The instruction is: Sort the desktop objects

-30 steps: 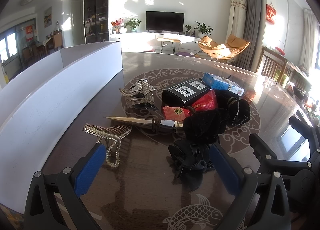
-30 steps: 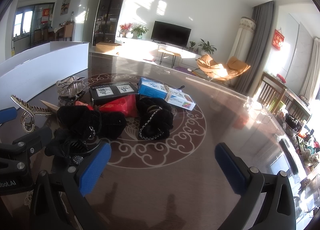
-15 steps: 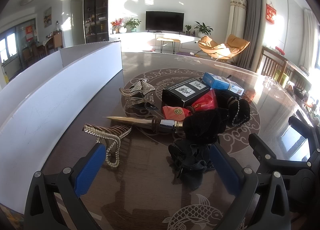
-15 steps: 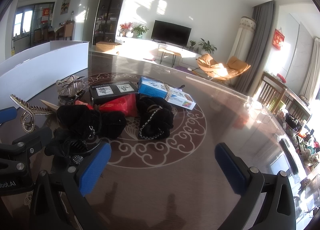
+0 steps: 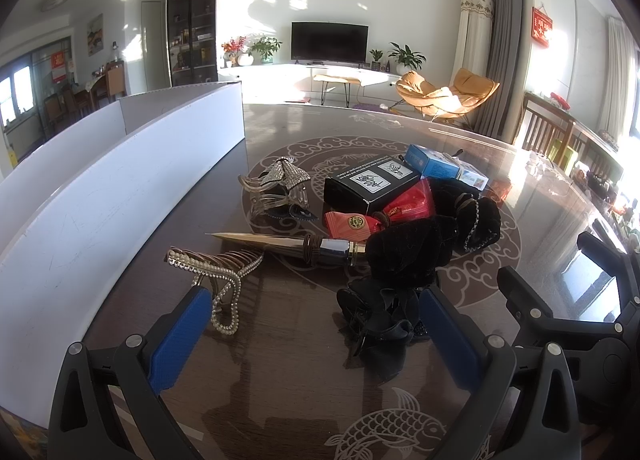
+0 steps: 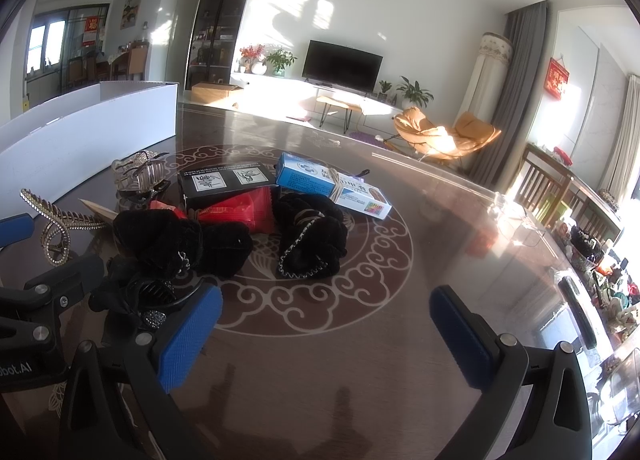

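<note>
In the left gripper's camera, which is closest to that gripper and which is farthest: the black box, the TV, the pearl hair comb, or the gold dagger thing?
1. Pearl hair comb: right by the left finger of the left gripper.
2. Gold dagger: lying across the table just past the comb.
3. Black box: further back, middle of the pile.
4. TV: far away against the back wall.

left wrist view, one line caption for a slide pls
Open left gripper hovers over a glass-topped table before a pearl hair comb and black hair accessories.
</note>
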### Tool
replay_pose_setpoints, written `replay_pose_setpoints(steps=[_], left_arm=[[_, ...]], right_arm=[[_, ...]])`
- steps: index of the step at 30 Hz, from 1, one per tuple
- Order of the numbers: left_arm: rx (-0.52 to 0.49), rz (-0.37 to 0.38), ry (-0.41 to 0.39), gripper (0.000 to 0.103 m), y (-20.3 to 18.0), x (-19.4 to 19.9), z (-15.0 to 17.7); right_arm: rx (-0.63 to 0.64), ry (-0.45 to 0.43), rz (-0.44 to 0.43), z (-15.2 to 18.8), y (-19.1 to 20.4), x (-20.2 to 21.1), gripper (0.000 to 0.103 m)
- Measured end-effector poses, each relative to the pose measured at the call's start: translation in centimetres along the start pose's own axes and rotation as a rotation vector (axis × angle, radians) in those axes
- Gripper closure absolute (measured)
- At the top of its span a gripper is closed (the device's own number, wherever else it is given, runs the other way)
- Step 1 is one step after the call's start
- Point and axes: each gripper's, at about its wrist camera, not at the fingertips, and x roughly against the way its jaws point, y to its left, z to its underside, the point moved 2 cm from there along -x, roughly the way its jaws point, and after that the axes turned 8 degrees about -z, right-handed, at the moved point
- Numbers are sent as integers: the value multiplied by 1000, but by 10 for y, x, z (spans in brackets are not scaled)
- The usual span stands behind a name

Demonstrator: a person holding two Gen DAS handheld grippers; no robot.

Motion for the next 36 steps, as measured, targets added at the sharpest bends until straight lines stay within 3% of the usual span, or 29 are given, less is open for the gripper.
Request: replay_pose_setpoints(steps=[36], left_arm=[[-6, -4, 7, 0, 0, -3, 4]], right_arm=[[-3, 13, 0, 1, -1, -2, 0]])
